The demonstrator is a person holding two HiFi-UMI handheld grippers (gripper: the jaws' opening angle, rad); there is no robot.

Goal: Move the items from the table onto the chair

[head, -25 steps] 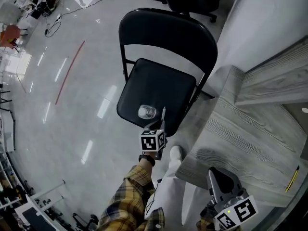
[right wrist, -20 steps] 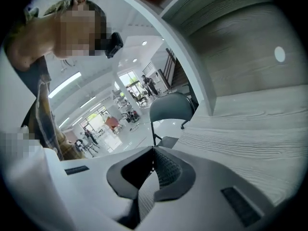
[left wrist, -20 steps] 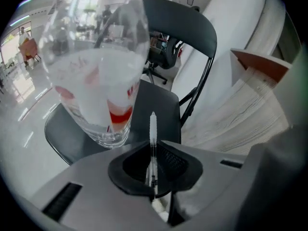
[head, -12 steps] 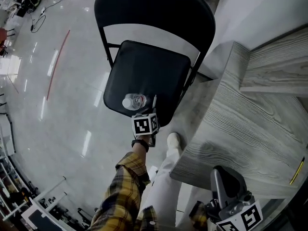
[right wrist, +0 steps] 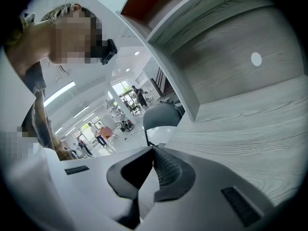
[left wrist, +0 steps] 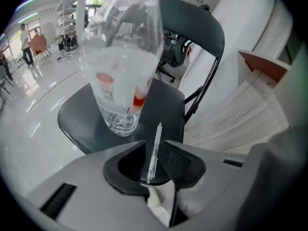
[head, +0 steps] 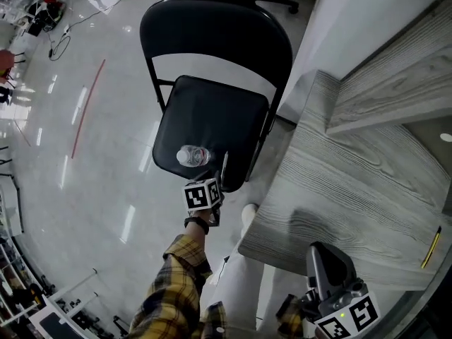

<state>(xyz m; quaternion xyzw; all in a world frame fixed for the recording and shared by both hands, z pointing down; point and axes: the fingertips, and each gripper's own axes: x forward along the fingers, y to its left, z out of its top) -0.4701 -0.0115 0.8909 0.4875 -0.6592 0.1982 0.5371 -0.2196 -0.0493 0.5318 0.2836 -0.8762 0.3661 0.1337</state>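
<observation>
Over the chair seat (head: 212, 115), the left tongs (left wrist: 153, 153) are opening, the pen (left wrist: 155, 143) loose between them, just beside the standing bottle (head: 192, 155). Right tongs (right wrist: 154, 160) are closed and empty at the desk (head: 353, 189) edge.

black chair (head: 212, 119), grey wood-grain table (head: 339, 189), yellow plaid sleeve (head: 173, 295), clear bottle (head: 192, 155)
</observation>
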